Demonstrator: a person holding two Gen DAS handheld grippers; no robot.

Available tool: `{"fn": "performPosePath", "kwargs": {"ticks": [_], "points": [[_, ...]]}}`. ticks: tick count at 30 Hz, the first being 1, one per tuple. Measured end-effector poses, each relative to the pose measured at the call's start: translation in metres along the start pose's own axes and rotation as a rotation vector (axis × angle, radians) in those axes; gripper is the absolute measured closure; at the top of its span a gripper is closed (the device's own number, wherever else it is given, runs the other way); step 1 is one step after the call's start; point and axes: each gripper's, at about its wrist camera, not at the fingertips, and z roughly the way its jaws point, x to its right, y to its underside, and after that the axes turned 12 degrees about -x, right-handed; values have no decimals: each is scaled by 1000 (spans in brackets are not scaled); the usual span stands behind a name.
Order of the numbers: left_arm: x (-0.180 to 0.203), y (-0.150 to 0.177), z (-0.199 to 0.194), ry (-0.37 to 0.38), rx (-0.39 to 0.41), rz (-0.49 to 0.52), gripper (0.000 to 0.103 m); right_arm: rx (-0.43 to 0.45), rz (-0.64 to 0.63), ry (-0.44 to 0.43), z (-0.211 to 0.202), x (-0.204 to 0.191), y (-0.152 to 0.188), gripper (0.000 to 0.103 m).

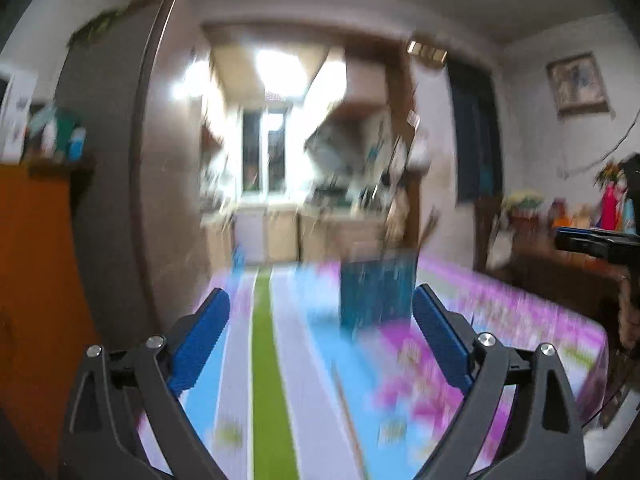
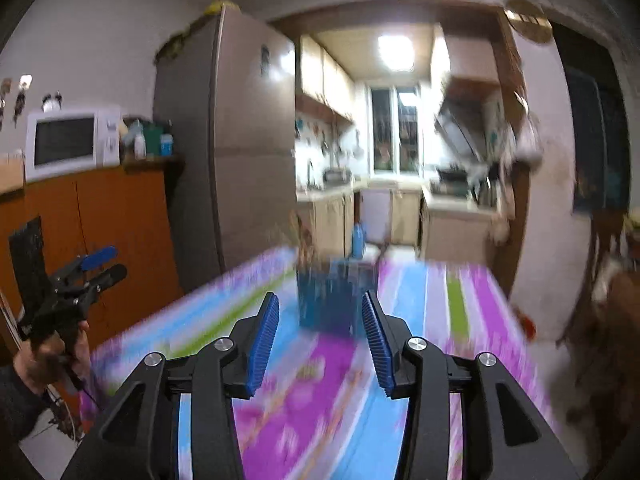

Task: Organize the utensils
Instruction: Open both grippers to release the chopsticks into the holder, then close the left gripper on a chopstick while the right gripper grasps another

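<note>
Blue-padded fingers frame both views, and both pictures are heavily blurred. From its own camera the left gripper (image 1: 322, 344) stands spread wide with nothing between its pads, above a table (image 1: 264, 360) covered by a cloth striped in green, light blue, white and pink. From the right wrist camera the right gripper (image 2: 320, 340) is also parted, more narrowly, and holds nothing; the same left gripper (image 2: 98, 266) appears there at the far left, held in a hand (image 2: 44, 360) beside the table edge. A thin pale stick-like thing (image 1: 344, 396) lies on the cloth near the left gripper, too smeared to name. Farther along the table stands a blue utensil holder (image 1: 376, 292), upright, ahead of both grippers and touched by neither; brownish sticks (image 2: 304, 240) rise from it, likely chopsticks. Beyond the table, a tall grey fridge (image 2: 240, 140) stands beside an orange cabinet (image 2: 100, 220) carrying a white microwave (image 2: 70, 144), and a lit kitchen (image 2: 392, 140) lies farthest back.
</note>
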Motion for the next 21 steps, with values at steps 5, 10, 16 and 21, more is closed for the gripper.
{"fn": "performPosePath", "kwargs": {"ticks": [5,10,16,21], "points": [[3,75,21,10,-144,-57,16,-108,65,53,33,-18,96,74],[12,108,39,29,-206,-45,28,-146,77,103,59,-20,121,78],[19,125,48,53,-248,-13,54,-131,78,133,73,-24,127,79],[25,133,49,59,-238,-5,72,-114,56,154,76,-25,131,81]]}}
